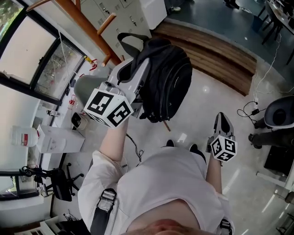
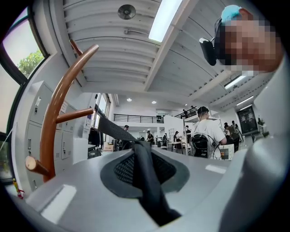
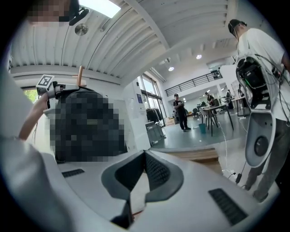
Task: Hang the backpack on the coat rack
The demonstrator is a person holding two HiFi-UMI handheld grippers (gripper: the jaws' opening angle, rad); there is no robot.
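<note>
A black backpack (image 1: 165, 82) hangs in the air from my left gripper (image 1: 138, 80), which is raised at chest height. In the left gripper view that gripper (image 2: 138, 156) is shut on the backpack's black strap (image 2: 149, 190), which runs on past the jaws to the left. The wooden coat rack (image 2: 56, 104) stands just left of it, with a curved arm and short pegs (image 1: 108, 20). My right gripper (image 1: 223, 118) hangs lower at the right, away from the backpack. Its jaws (image 3: 145, 156) meet at the tips with nothing between them.
White lockers (image 1: 124, 13) stand behind the rack and a large window (image 1: 27, 59) is at the left. A wooden step (image 1: 220, 59) crosses the floor ahead. Cables (image 1: 250, 110) and a dark chair base (image 1: 280, 114) lie at the right. A person (image 3: 258, 68) stands close on the right.
</note>
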